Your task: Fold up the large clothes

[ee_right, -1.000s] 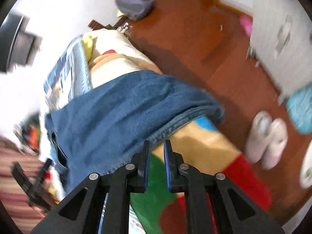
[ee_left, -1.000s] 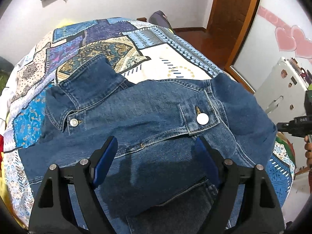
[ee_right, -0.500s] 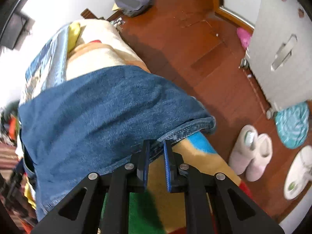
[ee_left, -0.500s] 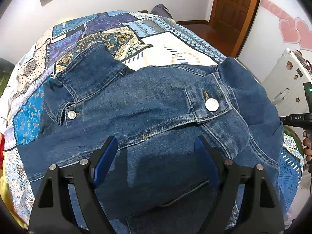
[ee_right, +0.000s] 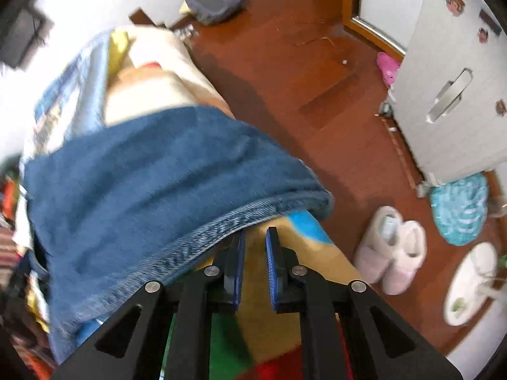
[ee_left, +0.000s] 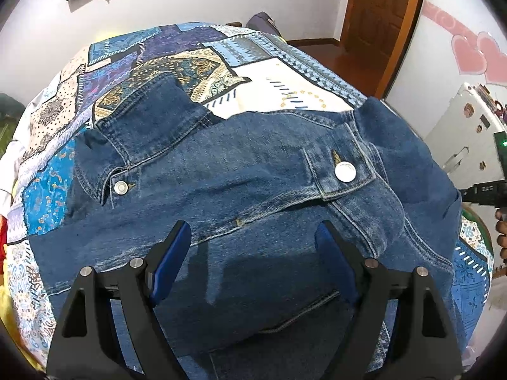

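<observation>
Denim jacket lies spread over the bed's patchwork quilt. Left gripper hovers above it, gaping wide — nothing between the jaws. Right gripper sits at the jacket's hem, jaws nearly together — empty.

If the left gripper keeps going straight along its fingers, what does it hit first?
Most likely the denim jacket: the left gripper stands open right above it, nothing in between, with the patchwork bedspread underneath. How big the gap is I can't judge.

The denim jacket hides much of the patchwork bedspread; its lower part is cut off by the picture's bottom edge. The right wrist view is motion-blurred.
</observation>
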A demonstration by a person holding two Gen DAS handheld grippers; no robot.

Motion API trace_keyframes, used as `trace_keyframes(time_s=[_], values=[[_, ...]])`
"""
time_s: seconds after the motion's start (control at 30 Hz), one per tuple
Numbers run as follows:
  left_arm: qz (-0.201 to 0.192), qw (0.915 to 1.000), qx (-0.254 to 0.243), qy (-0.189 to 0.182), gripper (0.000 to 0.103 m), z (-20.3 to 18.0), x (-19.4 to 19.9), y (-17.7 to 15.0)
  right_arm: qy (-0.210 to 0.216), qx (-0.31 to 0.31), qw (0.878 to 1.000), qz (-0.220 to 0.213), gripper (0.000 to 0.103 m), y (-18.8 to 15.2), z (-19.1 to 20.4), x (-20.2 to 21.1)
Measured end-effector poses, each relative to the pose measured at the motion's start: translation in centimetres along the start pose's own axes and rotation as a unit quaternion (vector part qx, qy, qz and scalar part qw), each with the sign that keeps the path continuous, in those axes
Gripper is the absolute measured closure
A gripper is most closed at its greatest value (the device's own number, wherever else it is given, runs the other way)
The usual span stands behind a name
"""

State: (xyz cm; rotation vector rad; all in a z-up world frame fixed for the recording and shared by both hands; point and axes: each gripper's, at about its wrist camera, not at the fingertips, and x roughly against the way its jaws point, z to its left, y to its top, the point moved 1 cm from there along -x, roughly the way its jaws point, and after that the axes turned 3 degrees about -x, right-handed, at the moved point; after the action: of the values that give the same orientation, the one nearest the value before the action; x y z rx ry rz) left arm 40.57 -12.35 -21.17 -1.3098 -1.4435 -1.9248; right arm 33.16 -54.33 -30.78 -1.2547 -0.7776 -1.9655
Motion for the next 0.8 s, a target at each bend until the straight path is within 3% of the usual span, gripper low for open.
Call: trace_keyframes(time_s=[0.07, 0.17, 0.23, 0.3, 0.43, 0.53, 0.67, 0.8], values=[[0.002, 1.0, 0.007, 0.005, 0.022, 0.4, 0.0, 0.1, 0.013, -0.022, 1.0, 0.016, 0.094, 0.5, 0.3, -1.4], [0.001, 0.9998, 0.017, 0.006, 0.022, 0.9, 0.2, -0.1, 0.024, -0.017, 1.0, -0.003, 0.095, 0.9, 2.1, -1.5], [0.001, 0.9998, 0.016, 0.009, 0.022, 1.0, 0.4, -0.1, 0.059, -0.009, 0.998, -0.014, 0.095, 1.0, 3.4, -0.8], [-0.002, 0.9998, 0.011, 0.013, 0.022, 1.1, 0.9, 0.1, 0.066, 0.016, 0.997, -0.035, 0.095, 0.9, 5.3, 0.2], [-0.014, 0.9999, 0.003, 0.002, 0.022, 0.2, 2.3, 1.1, 0.134, 0.068, 0.987, -0.06, 0.095, 0.2, 8.7, 2.6], [-0.024, 0.9994, -0.014, -0.021, 0.021, -1.9, 3.4, 2.2, 0.078, 0.112, 0.989, -0.056, 0.095, -0.7, 11.0, 3.1], [-0.025, 0.9959, -0.069, -0.052, 0.021, -6.8, 4.3, 3.6, 0.088, 0.104, 0.991, -0.017, 0.095, -2.4, 9.7, 2.8], [-0.006, 0.9895, -0.122, -0.077, 0.021, -12.3, 3.5, 4.6, 0.054, 0.109, 0.992, -0.017, 0.094, -4.7, 6.6, 3.7]])
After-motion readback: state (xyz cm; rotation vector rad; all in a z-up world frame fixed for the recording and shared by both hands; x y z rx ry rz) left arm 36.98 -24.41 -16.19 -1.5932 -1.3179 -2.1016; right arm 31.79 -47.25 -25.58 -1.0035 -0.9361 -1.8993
